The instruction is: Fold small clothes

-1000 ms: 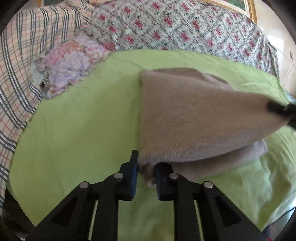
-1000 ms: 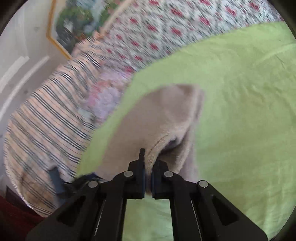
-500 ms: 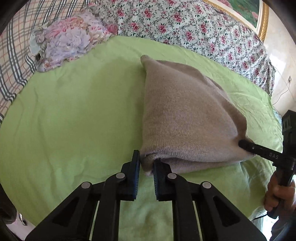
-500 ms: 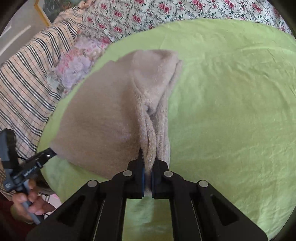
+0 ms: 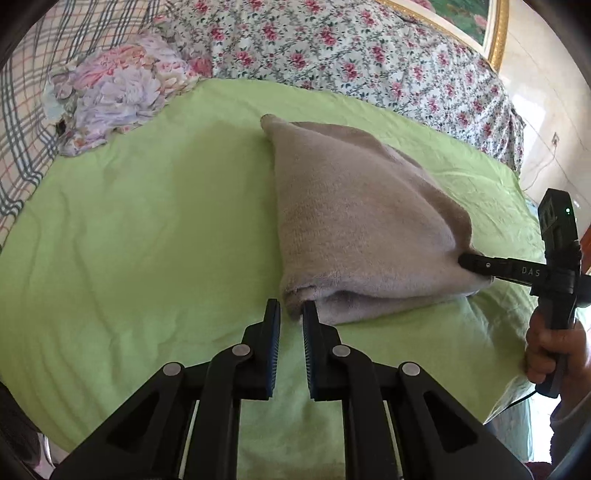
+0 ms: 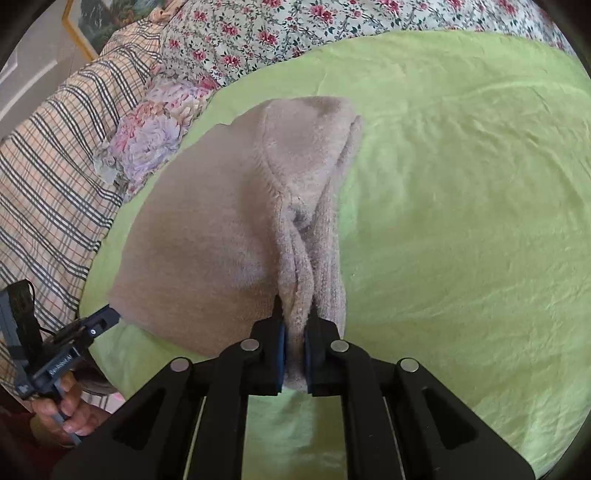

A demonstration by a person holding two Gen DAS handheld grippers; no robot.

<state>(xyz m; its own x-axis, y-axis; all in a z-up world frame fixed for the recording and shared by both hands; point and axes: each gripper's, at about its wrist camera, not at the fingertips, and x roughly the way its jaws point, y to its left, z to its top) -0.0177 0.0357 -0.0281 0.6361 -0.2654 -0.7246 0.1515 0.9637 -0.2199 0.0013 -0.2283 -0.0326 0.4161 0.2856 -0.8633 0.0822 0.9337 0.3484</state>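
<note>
A beige fuzzy knit garment (image 5: 354,221) lies folded on the green sheet (image 5: 147,240). In the left wrist view my left gripper (image 5: 291,314) sits at its near left corner with the jaws a little apart; the corner lies at the tips, no longer pinched. My right gripper (image 6: 294,314) is shut on the garment's (image 6: 207,236) bunched near edge. It also shows in the left wrist view (image 5: 469,261), at the garment's right corner. My left gripper shows in the right wrist view (image 6: 107,317) at the lower left.
The green sheet (image 6: 461,221) covers a round surface. A floral pillow (image 5: 114,96) lies at the far left, with a floral quilt (image 5: 332,48) behind and a plaid blanket (image 6: 48,177) to the side. A gold-framed picture (image 5: 480,22) hangs on the wall.
Both grippers lowered the garment's top layer over onto the sheet toward the near edge. My left jaws have opened slightly and let go of the corner. My right gripper stays clamped.
</note>
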